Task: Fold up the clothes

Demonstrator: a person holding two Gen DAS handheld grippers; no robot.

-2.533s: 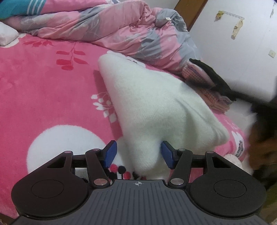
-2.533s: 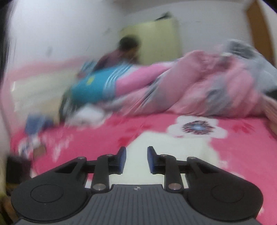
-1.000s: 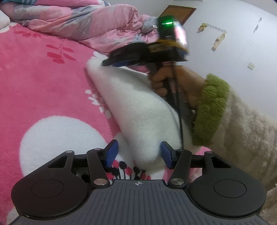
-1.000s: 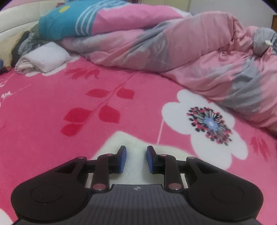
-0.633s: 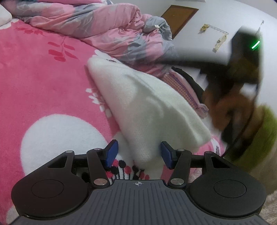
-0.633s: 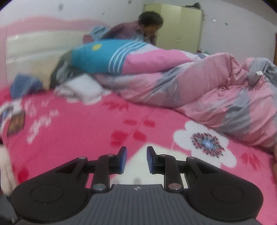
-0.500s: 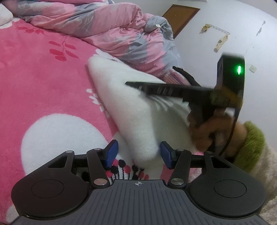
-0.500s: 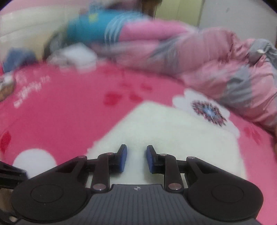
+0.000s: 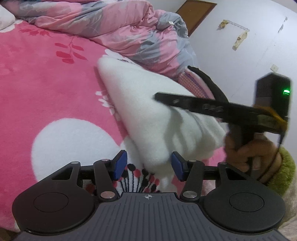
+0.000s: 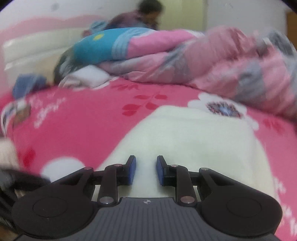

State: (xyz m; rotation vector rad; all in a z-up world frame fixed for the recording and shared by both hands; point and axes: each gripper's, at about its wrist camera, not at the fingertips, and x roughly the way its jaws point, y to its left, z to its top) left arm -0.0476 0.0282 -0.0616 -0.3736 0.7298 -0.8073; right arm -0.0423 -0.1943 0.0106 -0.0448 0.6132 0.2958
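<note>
A folded white fleece garment lies on the pink flowered blanket. Its near corner reaches between the blue pads of my left gripper, which stands open without pressing on it. My right gripper comes in from the right, held by a hand in a green-cuffed sleeve, and hovers over the garment's right half. In the right wrist view the garment spreads out under the right gripper. Its jaws are closing to a narrow gap, with no cloth pinched between them.
A crumpled pink and grey duvet lies along the far side of the bed. Pink checked clothing with a black strap sits beside the garment near the wall. A folded white cloth, a blue and pink pillow and a person are farther back.
My right gripper swung off to the right and came back over the white garment, which now fills more of its view. My left gripper stayed where it was.
</note>
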